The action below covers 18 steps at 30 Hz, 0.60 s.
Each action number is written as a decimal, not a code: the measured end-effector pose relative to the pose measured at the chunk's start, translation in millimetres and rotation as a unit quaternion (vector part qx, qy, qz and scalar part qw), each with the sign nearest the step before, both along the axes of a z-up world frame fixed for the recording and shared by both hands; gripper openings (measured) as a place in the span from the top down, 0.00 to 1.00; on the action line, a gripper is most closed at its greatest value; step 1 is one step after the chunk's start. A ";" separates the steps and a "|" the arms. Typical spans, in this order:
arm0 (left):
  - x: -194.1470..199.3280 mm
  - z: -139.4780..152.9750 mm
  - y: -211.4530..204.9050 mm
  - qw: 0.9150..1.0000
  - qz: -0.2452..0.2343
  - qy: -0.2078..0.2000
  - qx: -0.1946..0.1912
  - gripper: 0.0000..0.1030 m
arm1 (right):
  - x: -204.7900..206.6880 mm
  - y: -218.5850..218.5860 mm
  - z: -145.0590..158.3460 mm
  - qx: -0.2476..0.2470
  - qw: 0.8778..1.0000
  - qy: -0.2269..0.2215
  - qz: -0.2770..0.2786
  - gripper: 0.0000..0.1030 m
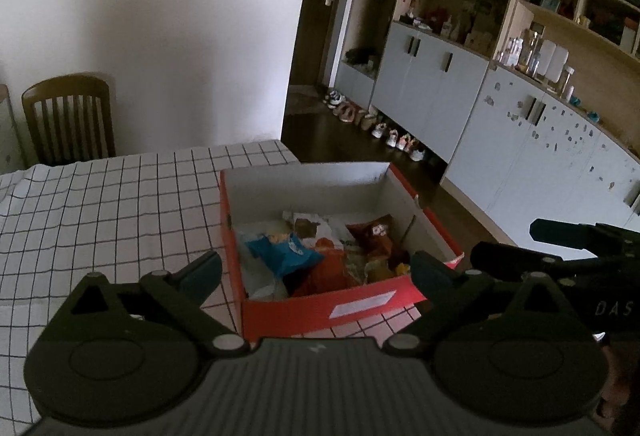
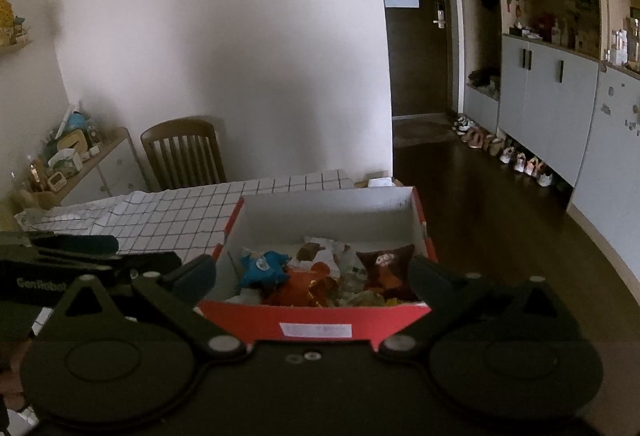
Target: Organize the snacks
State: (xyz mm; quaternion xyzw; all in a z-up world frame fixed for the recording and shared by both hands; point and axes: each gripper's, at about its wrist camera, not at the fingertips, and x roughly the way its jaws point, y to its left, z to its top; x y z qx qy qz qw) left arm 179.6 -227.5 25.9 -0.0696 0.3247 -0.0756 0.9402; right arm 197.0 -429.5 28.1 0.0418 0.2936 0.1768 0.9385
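Observation:
A red box point(image 1: 352, 310) with white inner walls stands at the table's right edge and holds several snack packets: a blue one point(image 1: 286, 252), an orange one point(image 1: 328, 268) and a dark red one point(image 1: 378, 236). The box point(image 2: 316, 328) with the blue packet point(image 2: 266, 268) and the dark red packet point(image 2: 386, 268) also shows in the right wrist view. My left gripper point(image 1: 316, 270) is open and empty, above the box's near side. My right gripper point(image 2: 312, 274) is open and empty, just before the box's near wall. The right gripper shows at the right edge of the left view point(image 1: 560, 256).
The table point(image 1: 112, 203) has a white checked cloth. A wooden chair point(image 1: 68, 119) stands behind it by the wall. A side shelf point(image 2: 76, 163) with clutter is at far left. Grey cabinets point(image 1: 440, 87), a row of shoes point(image 1: 384, 127) and dark floor lie to the right.

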 end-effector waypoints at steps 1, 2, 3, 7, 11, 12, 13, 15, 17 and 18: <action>-1.1 -0.4 -0.7 1.000 0.000 0.002 0.001 0.02 | -0.6 -0.4 -0.4 0.001 1.000 0.001 0.000 0.00; -1.9 -0.9 -1.0 1.000 0.000 0.004 0.001 0.02 | -1.7 -0.7 -1.0 0.002 1.000 0.002 0.001 0.00; -2.8 -1.3 -1.5 1.000 0.001 0.006 0.001 0.02 | -2.1 -1.4 -1.5 0.003 1.000 0.002 0.002 0.00; -5.2 -2.5 -3.4 1.000 0.004 0.011 0.002 0.02 | -3.6 -3.0 -3.5 0.009 1.000 0.006 0.002 0.00; -6.5 -3.3 -3.9 1.000 0.007 0.010 0.003 0.02 | -4.8 -4.1 -4.8 0.010 1.000 0.007 0.003 0.00; -6.9 -3.1 -4.1 1.000 0.008 0.009 0.004 0.02 | -4.8 -4.5 -4.7 0.012 1.000 0.007 0.003 0.00; -7.4 -3.0 -4.2 1.000 0.009 0.008 0.004 0.02 | -4.7 -4.5 -4.6 0.013 1.000 0.008 0.003 0.00; -7.4 -2.8 -4.9 1.000 0.009 0.008 0.005 0.02 | -5.3 -4.9 -4.5 0.014 1.000 0.006 0.002 0.00; -7.7 -2.8 -4.8 1.000 0.009 0.008 0.004 0.02 | -5.4 -5.2 -4.6 0.015 1.000 0.007 0.002 0.00; -7.7 -2.8 -4.9 1.000 0.009 0.008 0.005 0.02 | -5.2 -5.2 -4.6 0.015 1.000 0.007 0.003 0.00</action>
